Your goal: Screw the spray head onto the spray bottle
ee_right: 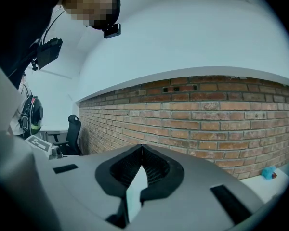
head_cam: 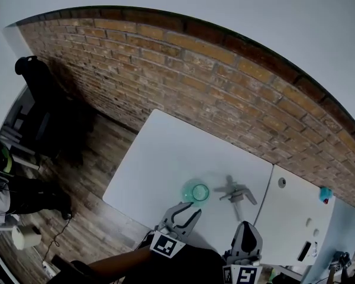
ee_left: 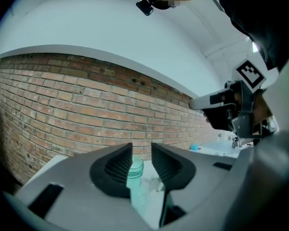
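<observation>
A: Where do we have the spray bottle (head_cam: 196,191)?
B: Upright on the white table (head_cam: 160,158), open-necked, just past our left gripper (head_cam: 188,209). Its jaws stand narrowly apart, pressing on nothing, and we see the bottle through that gap.
A: And the spray head (head_cam: 238,194)?
B: Lying on the table to the bottle's right, apart from it. Our right gripper (head_cam: 247,226) hangs near the table's edge, jaws closed together, empty.

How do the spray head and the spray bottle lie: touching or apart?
Apart. The head view shows bare white table between the spray head and the spray bottle.
</observation>
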Demonstrator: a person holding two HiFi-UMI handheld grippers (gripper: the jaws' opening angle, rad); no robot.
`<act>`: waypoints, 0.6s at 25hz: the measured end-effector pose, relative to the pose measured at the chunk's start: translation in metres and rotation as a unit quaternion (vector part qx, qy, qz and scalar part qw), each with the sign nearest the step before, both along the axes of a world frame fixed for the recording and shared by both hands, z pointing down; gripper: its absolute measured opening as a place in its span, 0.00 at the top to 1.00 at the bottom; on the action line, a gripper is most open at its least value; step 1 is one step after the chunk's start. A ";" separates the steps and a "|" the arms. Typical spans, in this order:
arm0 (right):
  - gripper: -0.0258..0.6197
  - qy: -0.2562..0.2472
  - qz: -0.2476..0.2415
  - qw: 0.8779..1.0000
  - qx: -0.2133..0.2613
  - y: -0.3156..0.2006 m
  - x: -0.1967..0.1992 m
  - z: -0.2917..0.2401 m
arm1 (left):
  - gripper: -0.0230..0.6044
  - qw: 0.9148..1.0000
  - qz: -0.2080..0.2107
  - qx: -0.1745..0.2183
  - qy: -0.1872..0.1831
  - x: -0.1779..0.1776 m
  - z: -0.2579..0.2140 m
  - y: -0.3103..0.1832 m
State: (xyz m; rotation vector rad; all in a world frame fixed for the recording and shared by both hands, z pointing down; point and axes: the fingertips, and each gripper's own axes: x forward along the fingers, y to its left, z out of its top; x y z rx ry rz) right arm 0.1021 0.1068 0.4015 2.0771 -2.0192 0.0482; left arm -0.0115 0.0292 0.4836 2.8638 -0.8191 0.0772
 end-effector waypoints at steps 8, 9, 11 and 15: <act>0.95 -0.039 0.024 0.999 0.013 -0.025 0.024 -0.023 | 0.47 0.999 -0.043 0.001 -0.028 0.016 0.030 -0.029; 0.95 -0.040 0.028 0.999 0.014 -0.028 0.029 -0.023 | 0.45 0.998 -0.048 0.005 -0.032 0.018 0.034 -0.033; 0.95 -0.042 0.032 0.999 0.014 -0.031 0.038 -0.018 | 0.44 0.998 -0.054 0.009 -0.036 0.022 0.040 -0.040; 0.95 -0.042 0.028 0.999 0.009 -0.039 0.050 -0.014 | 0.44 0.997 -0.061 0.005 -0.039 0.029 0.049 -0.048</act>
